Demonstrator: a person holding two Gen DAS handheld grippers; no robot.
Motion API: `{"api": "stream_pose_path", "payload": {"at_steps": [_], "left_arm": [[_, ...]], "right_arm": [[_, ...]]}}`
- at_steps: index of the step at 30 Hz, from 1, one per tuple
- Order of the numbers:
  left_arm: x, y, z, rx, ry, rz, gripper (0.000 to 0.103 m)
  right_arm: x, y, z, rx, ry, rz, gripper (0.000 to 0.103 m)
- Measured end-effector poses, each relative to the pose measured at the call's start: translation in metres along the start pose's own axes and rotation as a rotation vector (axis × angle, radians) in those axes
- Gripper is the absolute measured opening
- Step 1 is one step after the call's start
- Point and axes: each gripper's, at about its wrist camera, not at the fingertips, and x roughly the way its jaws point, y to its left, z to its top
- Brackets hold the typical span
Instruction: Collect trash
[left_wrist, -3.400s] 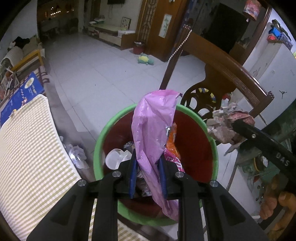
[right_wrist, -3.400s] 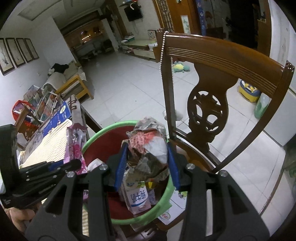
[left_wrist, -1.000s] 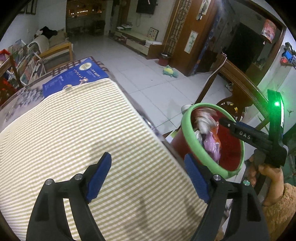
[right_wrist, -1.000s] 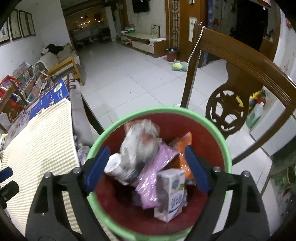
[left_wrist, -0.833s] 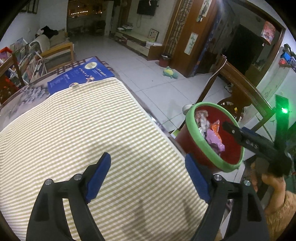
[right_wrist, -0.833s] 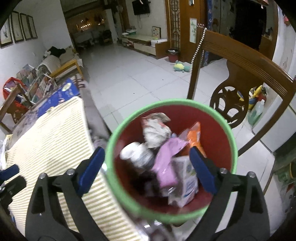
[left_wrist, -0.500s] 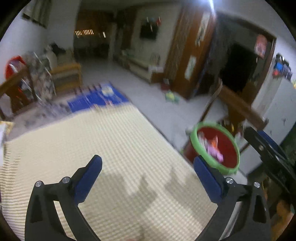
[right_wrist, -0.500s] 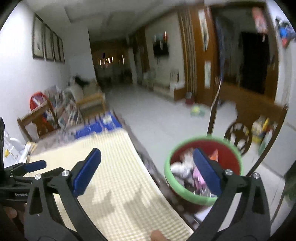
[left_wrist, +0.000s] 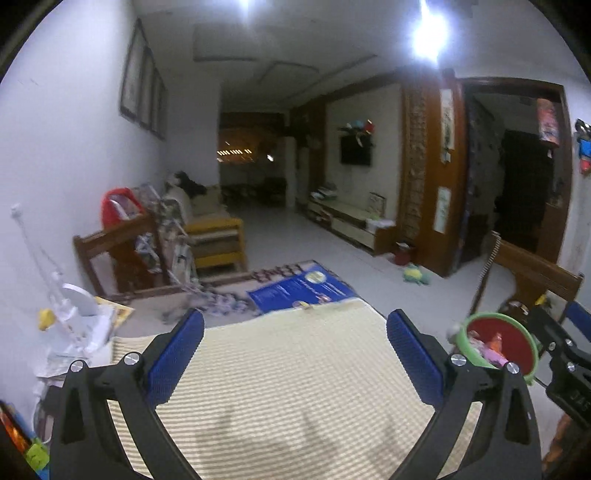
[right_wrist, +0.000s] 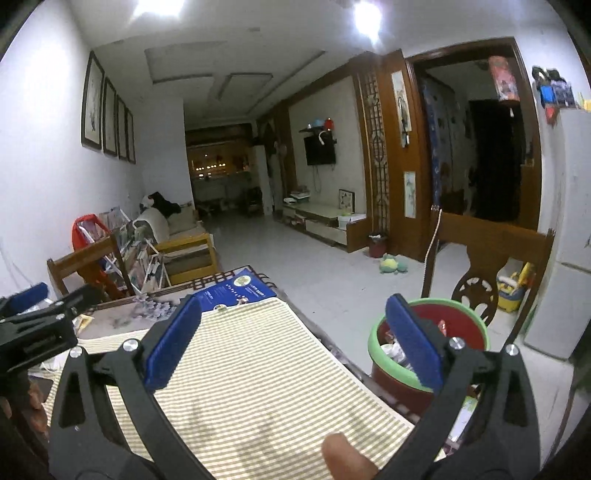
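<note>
The red bin with a green rim (right_wrist: 463, 318) stands beside the table's right edge and holds several pieces of trash (right_wrist: 395, 353). It also shows small at the right of the left wrist view (left_wrist: 511, 338), with pink and orange wrappers inside. My left gripper (left_wrist: 295, 354) is open and empty above the striped tablecloth (left_wrist: 295, 387). My right gripper (right_wrist: 293, 339) is open and empty above the same cloth (right_wrist: 258, 369), left of the bin. Each gripper shows at the edge of the other's view.
A wooden chair (right_wrist: 491, 258) stands behind the bin. A blue book (right_wrist: 236, 290) lies at the table's far end. White clutter (left_wrist: 74, 325) sits at the table's left. A fingertip (right_wrist: 343, 461) shows at the bottom. A white fridge (right_wrist: 565, 229) is at the right.
Both grippers dropped their trash into the bin, opened, and pulled back and up over the table. The views now tilt up toward the room.
</note>
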Motion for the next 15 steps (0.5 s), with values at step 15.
{"api": "stream_pose_path", "payload": {"at_steps": [15], "left_arm": [[-0.007,0.015,-0.004,-0.042,0.049,-0.04,0.095]], "right_arm": [[-0.001,0.01,-0.004,-0.025,0.032,-0.007,0.098]]}}
